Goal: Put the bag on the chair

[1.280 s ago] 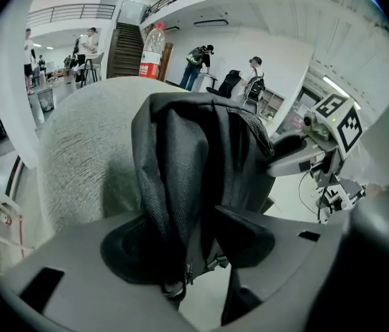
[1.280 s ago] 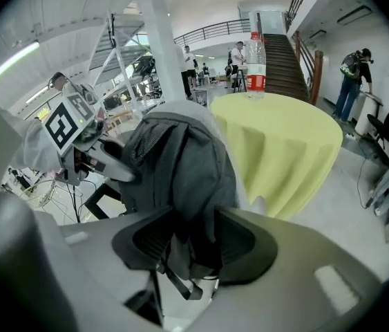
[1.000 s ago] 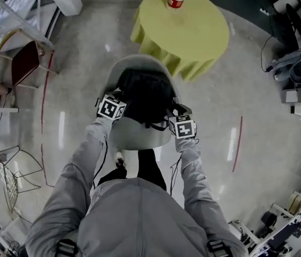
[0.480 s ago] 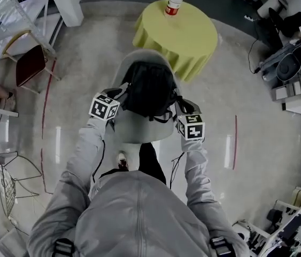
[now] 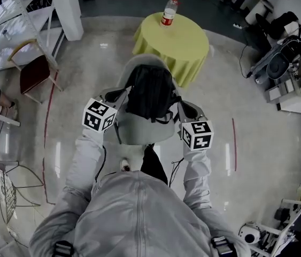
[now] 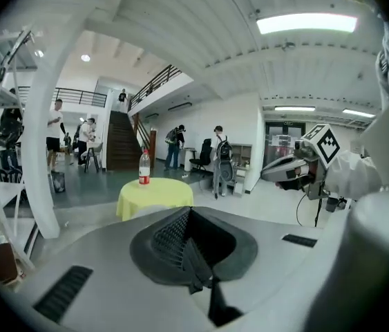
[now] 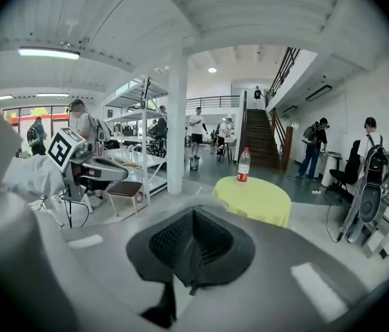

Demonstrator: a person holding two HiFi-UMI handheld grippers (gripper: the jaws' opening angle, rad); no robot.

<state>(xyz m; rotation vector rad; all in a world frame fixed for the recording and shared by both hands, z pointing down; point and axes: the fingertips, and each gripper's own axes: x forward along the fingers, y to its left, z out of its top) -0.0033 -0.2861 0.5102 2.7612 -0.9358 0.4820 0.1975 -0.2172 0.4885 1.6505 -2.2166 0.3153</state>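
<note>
A black backpack (image 5: 150,92) rests on the seat of a grey shell chair (image 5: 134,130), leaning on its backrest, straight ahead of me in the head view. My left gripper (image 5: 119,96) hangs just left of the bag and my right gripper (image 5: 185,110) just right of it, both apart from it. Seen from its own camera, the left gripper (image 6: 188,216) has its jaws pressed together with nothing between them. The right gripper (image 7: 194,216) is the same, shut and empty. Each gripper view shows the other gripper off to the side.
Beyond the chair stands a round table with a yellow cloth (image 5: 174,39) and a bottle (image 5: 168,12) on it. A red-seated chair (image 5: 32,74), a white pillar (image 5: 67,9) and shelving lie at the left. Equipment and cables (image 5: 284,74) crowd the right. Several people stand far back.
Both grippers have drawn back and outward from the bag, leaving it on the chair. The view has shifted so the chair and table sit lower in frame.
</note>
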